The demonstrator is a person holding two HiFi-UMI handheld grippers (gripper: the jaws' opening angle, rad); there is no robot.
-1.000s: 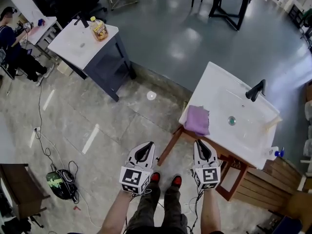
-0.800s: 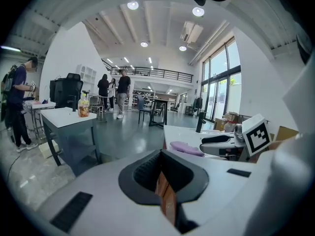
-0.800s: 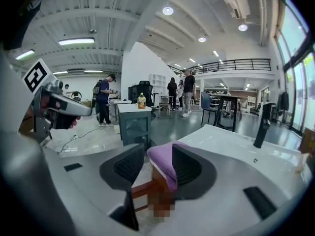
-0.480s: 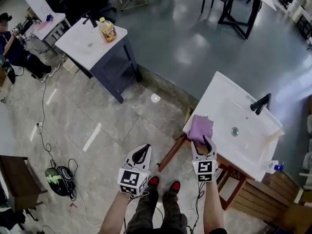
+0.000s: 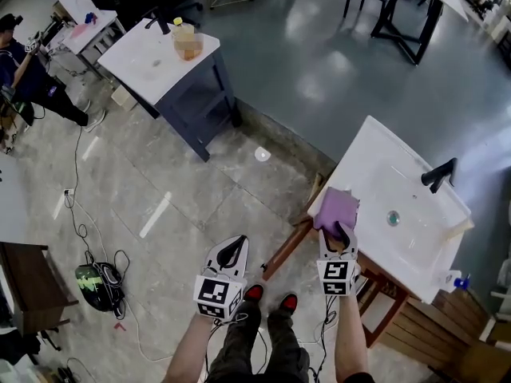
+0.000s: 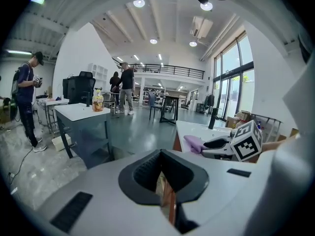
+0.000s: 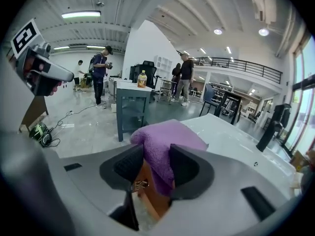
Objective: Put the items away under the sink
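**Head view and right gripper view.** Your right gripper (image 5: 339, 231) has its jaws closed on the purple towel (image 5: 338, 207). In the right gripper view the cloth (image 7: 165, 141) fills the gap and touches both pads.

The towel lies on the near corner of the white sink tabletop (image 5: 367, 166), at about 8 o'clock from the drain (image 5: 392, 218), with one fold hanging over the rim. That overhang gives the jaws a free edge. This is probably why you come in from 6 o'clock, level with the rim, and not from above.

**Left gripper view.** Your left gripper (image 5: 234, 250) has its jaws together and carries nothing. It sits at 9 o'clock from the right one, over the floor and just clear of the wooden sink frame (image 5: 286, 250). It is likely kept free to help at the space below.

The storage under the sink is hidden here, so the towel has not yet been put away.
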